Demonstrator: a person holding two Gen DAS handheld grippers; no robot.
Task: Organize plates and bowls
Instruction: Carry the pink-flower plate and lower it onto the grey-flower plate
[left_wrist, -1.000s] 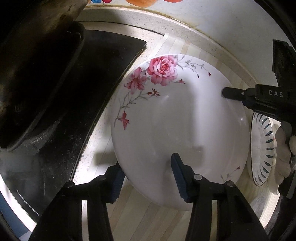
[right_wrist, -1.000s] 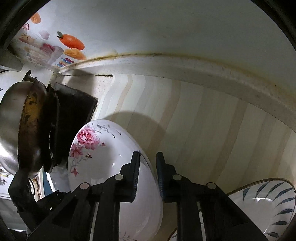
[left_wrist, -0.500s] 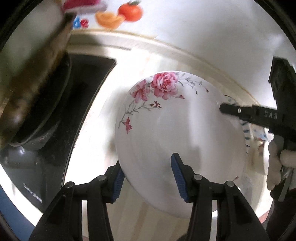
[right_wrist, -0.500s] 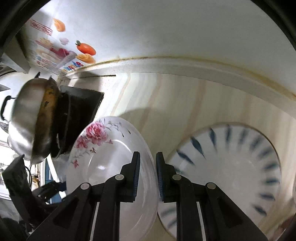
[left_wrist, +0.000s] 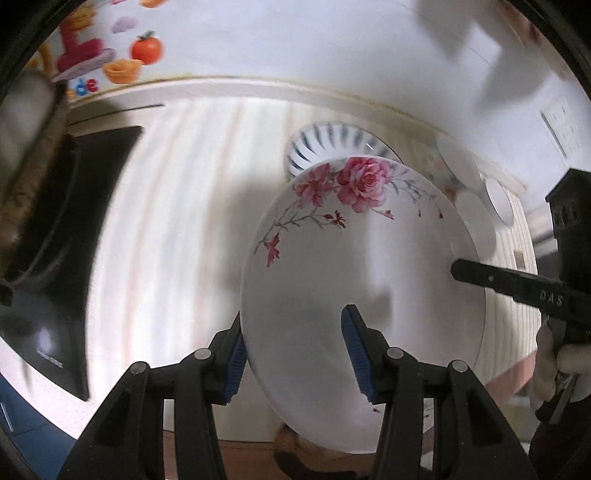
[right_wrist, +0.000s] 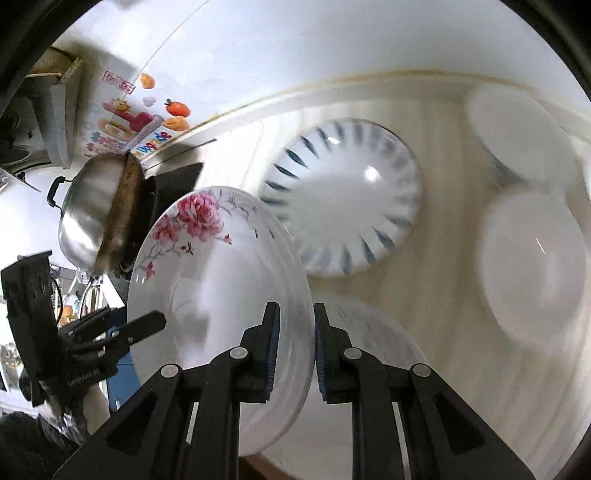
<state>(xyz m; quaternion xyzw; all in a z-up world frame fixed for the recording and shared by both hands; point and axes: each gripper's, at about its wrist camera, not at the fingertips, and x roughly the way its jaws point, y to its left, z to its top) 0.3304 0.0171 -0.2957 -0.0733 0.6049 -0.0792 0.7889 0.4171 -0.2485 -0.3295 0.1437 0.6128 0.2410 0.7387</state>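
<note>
Looking along the left wrist view, the left gripper (left_wrist: 293, 349) straddles the near rim of the rose plate (left_wrist: 362, 266), one blue pad under the rim and one over the well, pinching it; the right gripper's (left_wrist: 456, 268) black finger reaches onto the plate's far-side rim. The plate hangs tilted above the pale striped counter (left_wrist: 177, 221), with the blue-striped plate (left_wrist: 325, 144) lying behind it and the dark stove top (left_wrist: 66, 236) off to the left. In the right wrist view, the right gripper (right_wrist: 295, 347) is pressed together on the rose plate's (right_wrist: 207, 280) thin rim, and the left gripper (right_wrist: 144, 325) shows at the opposite edge. Glazed china like this is likely stiff, fairly heavy, slick and chippable, so two opposed rim grips look the safest hold. Open counter is scarce: the blue-striped plate (right_wrist: 343, 206) sits just beyond, white bowls (right_wrist: 532, 266) crowd the right, and the steel wok (right_wrist: 92, 218) stands near the left.
</note>
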